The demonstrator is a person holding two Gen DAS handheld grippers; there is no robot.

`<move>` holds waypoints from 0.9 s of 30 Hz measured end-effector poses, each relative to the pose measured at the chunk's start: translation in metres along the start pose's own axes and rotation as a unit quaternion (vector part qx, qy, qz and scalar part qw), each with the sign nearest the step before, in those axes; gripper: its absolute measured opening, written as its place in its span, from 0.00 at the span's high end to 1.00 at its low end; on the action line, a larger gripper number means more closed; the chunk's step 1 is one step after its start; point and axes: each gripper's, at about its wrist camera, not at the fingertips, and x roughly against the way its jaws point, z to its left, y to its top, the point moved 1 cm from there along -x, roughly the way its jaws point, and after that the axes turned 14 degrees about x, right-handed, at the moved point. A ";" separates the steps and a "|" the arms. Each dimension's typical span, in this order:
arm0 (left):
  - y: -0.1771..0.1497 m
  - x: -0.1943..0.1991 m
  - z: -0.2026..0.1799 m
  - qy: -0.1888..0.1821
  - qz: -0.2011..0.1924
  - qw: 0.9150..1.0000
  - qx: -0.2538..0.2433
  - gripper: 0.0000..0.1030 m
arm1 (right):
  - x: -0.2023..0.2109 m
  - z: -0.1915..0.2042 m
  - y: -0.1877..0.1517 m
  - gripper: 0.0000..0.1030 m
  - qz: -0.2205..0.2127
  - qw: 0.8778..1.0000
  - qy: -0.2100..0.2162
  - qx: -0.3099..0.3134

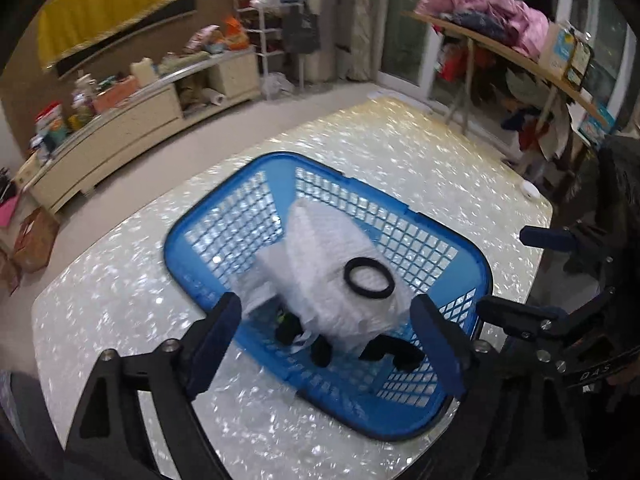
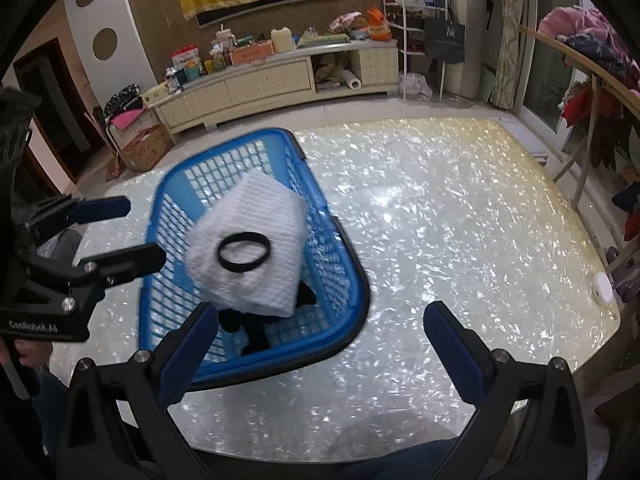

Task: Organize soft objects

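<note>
A blue plastic basket [image 1: 192,240] [image 2: 344,280] stands on the pearly table. In it lies a folded white quilted cloth [image 1: 316,252] [image 2: 256,216] with a black elastic ring [image 1: 369,278] [image 2: 243,253] on top. Dark soft items [image 1: 396,350] [image 2: 256,334] lie under the cloth at the basket's near end. My left gripper [image 1: 332,340] [image 2: 146,232] hovers open above the basket's near edge, with nothing held. My right gripper [image 2: 320,354] [image 1: 502,270] is open too, over the basket's right corner and the bare table.
A small round white object [image 1: 530,191] [image 2: 604,286] sits near the table's far right edge. A low cream cabinet [image 2: 272,80] with clutter lines the back wall. A shelf with piled clothes [image 1: 496,16] stands on the right. A person's hand [image 2: 30,350] grips the left handle.
</note>
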 end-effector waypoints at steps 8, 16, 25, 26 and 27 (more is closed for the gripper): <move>-0.030 0.054 0.032 0.011 -0.061 0.996 0.058 0.00 | 0.020 0.034 0.005 0.00 -0.039 0.999 -0.008 0.015; -0.059 0.102 0.057 0.035 -0.120 0.988 0.092 0.00 | 0.039 0.068 0.010 0.00 -0.086 0.996 -0.004 0.038; -0.080 0.138 0.074 0.076 -0.152 0.980 0.105 0.00 | 0.048 0.092 0.011 0.00 -0.108 0.992 -0.001 0.066; -0.082 0.141 0.076 0.074 -0.152 0.980 0.108 0.00 | 0.049 0.094 0.011 0.00 -0.110 0.992 -0.001 0.067; -0.084 0.142 0.078 0.071 -0.152 0.980 0.111 0.00 | 0.048 0.092 0.010 0.00 -0.112 0.991 0.001 0.068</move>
